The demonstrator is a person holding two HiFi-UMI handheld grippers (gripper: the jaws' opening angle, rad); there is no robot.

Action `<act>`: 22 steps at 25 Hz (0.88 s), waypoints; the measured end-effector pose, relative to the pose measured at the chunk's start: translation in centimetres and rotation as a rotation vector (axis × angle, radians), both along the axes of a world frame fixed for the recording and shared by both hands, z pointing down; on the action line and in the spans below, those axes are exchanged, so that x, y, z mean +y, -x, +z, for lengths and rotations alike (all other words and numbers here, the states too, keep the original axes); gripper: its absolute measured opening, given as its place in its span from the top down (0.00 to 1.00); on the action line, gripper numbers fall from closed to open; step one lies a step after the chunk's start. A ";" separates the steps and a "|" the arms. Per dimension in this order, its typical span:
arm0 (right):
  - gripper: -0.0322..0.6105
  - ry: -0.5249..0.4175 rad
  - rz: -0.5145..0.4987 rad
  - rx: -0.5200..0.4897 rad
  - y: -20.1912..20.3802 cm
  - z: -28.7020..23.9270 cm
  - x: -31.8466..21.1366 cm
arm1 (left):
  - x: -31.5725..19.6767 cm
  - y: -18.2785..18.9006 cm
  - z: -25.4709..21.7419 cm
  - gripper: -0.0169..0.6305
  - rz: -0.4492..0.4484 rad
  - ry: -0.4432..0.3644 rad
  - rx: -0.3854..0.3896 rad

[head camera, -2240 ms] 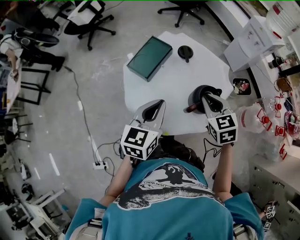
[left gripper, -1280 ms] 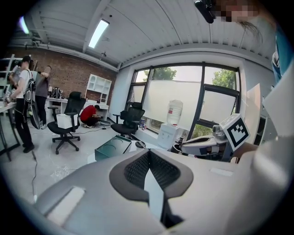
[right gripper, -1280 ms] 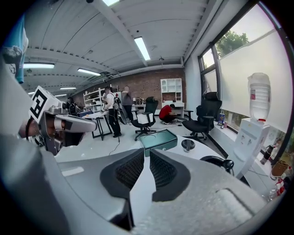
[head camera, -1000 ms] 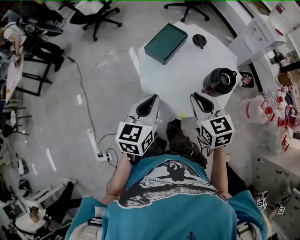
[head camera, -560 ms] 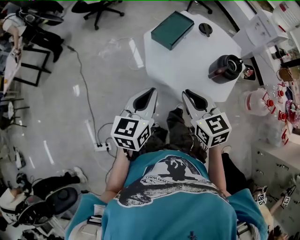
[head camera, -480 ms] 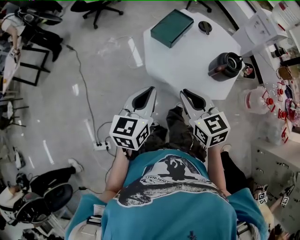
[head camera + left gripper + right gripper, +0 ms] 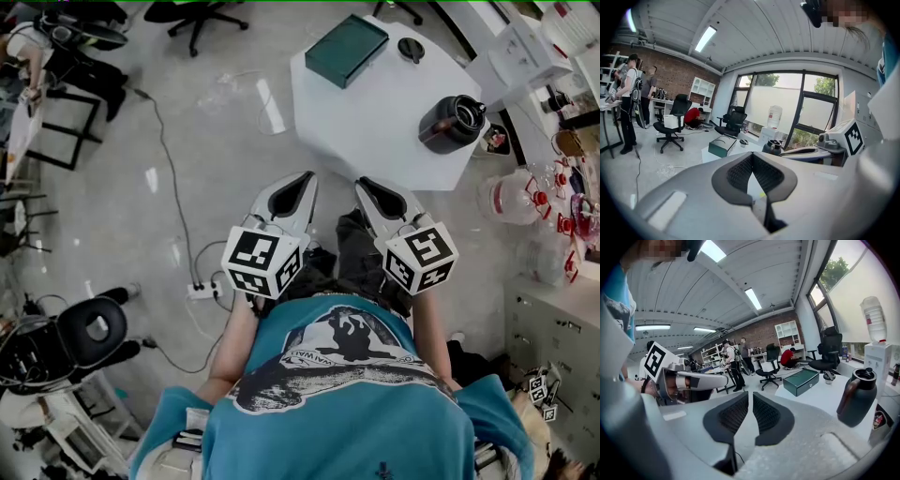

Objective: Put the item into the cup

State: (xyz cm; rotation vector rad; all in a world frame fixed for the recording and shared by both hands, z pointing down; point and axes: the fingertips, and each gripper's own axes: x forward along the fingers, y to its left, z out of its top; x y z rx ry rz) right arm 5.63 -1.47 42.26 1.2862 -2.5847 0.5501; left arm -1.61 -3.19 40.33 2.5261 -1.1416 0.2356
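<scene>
Both grippers have drawn back off the table since the earlier frames, when the right one was at the cup; the person has stepped away too, so the white table [image 7: 375, 112] now lies well ahead. The left gripper [image 7: 302, 184] and right gripper [image 7: 366, 187] are held side by side close to the body, above the person's legs and the grey floor, both pointing toward the table. In the left gripper view the ribbed black pads [image 7: 738, 172] meet at their tips with nothing between them. In the right gripper view the jaws are pressed nearly together, leaving only a thin slit, and they too carry nothing. The cup [image 7: 452, 123] stands upright near the table's right edge. It is black and glossy, with a rounded belly, a narrower neck, a wider collar at the mouth and a handle on one side. The right gripper view shows it [image 7: 858, 397] with a brownish strip down its left flank. Its inside is dark, so I cannot tell whether the item lies in it. A dark green box [image 7: 346, 50] sits at the far left corner of the table, with a small black lid [image 7: 410, 49] just to its right. A power strip [image 7: 202, 291] lies on the floor to the left of the person.
</scene>
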 end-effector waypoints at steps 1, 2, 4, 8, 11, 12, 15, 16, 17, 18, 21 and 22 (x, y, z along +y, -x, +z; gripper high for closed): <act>0.91 -0.001 -0.001 0.001 0.1 0.0 0.2 | 0.2 0.0 0.0 0.95 0.002 -0.002 0.000; 0.92 -0.002 -0.002 0.002 0.2 0.0 0.3 | 0.4 0.0 0.0 0.95 0.003 -0.004 0.000; 0.95 -0.003 -0.003 0.002 0.4 0.1 0.6 | 0.8 0.1 0.0 0.95 0.001 -0.009 0.001; 0.96 -0.006 -0.006 -0.002 0.5 0.0 1.1 | 1.2 0.2 -0.1 0.94 -0.001 -0.012 0.009; 0.96 -0.005 -0.012 -0.003 0.4 0.1 1.5 | 1.5 0.0 -0.2 0.95 0.005 -0.013 0.008; 0.96 -0.004 -0.015 -0.003 0.4 0.1 1.6 | 1.5 -0.1 -0.2 0.94 0.008 -0.015 0.007; 0.96 -0.003 -0.025 -0.007 0.5 0.1 1.9 | 1.7 -0.3 -0.4 0.94 0.016 -0.020 0.013; 0.95 -0.002 -0.028 -0.009 0.5 0.1 1.9 | 1.8 -0.4 -0.4 0.94 0.019 -0.021 0.014; 0.95 -0.003 -0.029 -0.010 0.5 0.0 1.9 | 1.8 -0.5 -0.4 0.94 0.022 -0.021 0.013; 0.95 -0.003 -0.028 -0.011 0.4 0.0 1.9 | 1.9 -0.6 -0.4 0.94 0.026 -0.020 0.010; 0.95 0.000 -0.019 -0.012 0.0 0.0 1.8 | 2.1 -0.9 -0.4 0.94 0.033 -0.019 0.003; 0.95 0.002 -0.019 -0.013 -0.2 0.0 1.9 | 2.2 -1.0 -0.4 0.94 0.032 -0.020 0.003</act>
